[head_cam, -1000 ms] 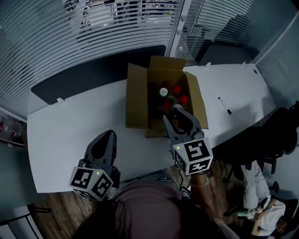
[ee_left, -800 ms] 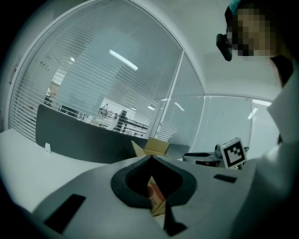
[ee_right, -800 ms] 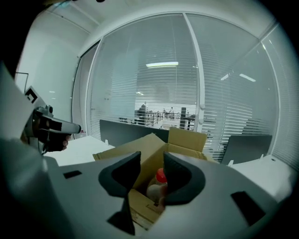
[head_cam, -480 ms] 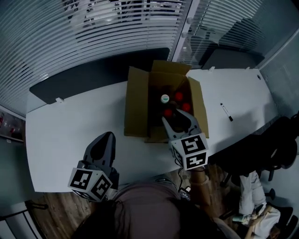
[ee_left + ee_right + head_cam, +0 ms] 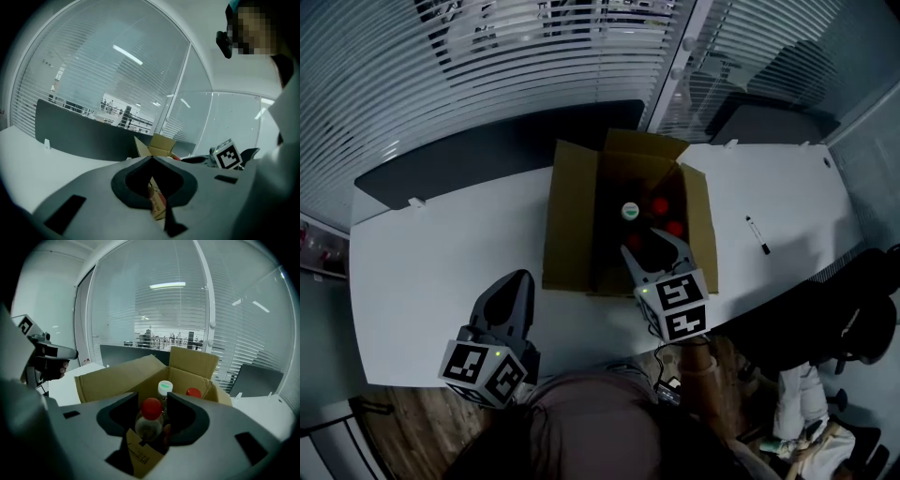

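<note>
Right gripper [image 5: 652,242] hangs over the open cardboard box [image 5: 567,220] at the table's [image 5: 441,253] front edge, jaws spread to straddle an upright red-capped bottle [image 5: 151,416] by the near wall, not pinching. Left gripper [image 5: 514,286] hovers clenched, empty, at the front edge.

The box [image 5: 572,216] is open on top, so the way in is from above. Its flaps stick up around the hole. Inside, the bottles stand close together. A red-capped bottle [image 5: 151,409] fills the gap of the spread right tongs [image 5: 643,242], and a white-capped bottle [image 5: 165,388] stands just behind it. Left of the box there is wide room on the worktop [image 5: 441,244], where the left tongs [image 5: 521,278] hang. A pen [image 5: 755,234] lies far right.
</note>
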`<state>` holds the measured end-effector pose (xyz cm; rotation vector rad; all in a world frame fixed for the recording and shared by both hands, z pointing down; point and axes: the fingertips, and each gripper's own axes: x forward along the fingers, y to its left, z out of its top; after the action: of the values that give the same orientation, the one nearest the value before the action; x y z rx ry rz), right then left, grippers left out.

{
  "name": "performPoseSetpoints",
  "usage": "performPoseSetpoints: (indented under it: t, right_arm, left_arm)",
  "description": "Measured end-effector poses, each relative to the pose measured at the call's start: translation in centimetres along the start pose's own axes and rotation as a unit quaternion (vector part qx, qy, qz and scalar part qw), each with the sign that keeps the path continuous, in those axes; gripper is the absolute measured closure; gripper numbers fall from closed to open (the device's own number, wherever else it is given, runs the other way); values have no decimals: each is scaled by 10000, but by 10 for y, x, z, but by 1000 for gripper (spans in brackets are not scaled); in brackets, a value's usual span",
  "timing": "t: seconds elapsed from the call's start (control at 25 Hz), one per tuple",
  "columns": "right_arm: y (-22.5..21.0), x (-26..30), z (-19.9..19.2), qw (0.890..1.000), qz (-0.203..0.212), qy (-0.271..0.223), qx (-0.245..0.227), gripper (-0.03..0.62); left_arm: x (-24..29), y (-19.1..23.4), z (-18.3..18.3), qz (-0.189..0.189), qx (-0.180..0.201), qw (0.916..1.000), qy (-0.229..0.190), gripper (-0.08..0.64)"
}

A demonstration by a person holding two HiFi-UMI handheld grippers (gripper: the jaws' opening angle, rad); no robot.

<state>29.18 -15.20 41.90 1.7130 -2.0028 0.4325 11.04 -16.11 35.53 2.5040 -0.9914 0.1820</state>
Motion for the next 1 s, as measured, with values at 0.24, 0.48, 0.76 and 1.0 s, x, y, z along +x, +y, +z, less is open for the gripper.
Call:
performPoseSetpoints:
  t: [0.24,0.48,0.76,1.0]
  right_arm:
    - [-2,12,-14,9994,185,292,-60,413]
    - [-3,22,-27,9980,322,537,-58,410]
    - [-3,25,-30,9968,520,574,175,411]
    - [-1,24,-32,9963,643,562,133,414]
  left_arm:
    - [10,-2,-4,27,-14,10000,88,552]
    - [13,0,-9,158,-39,9998,128,552]
    - [10,3,-12,392,-58,9991,123,552]
    - [6,1,-16,536,-67,9985,111,552]
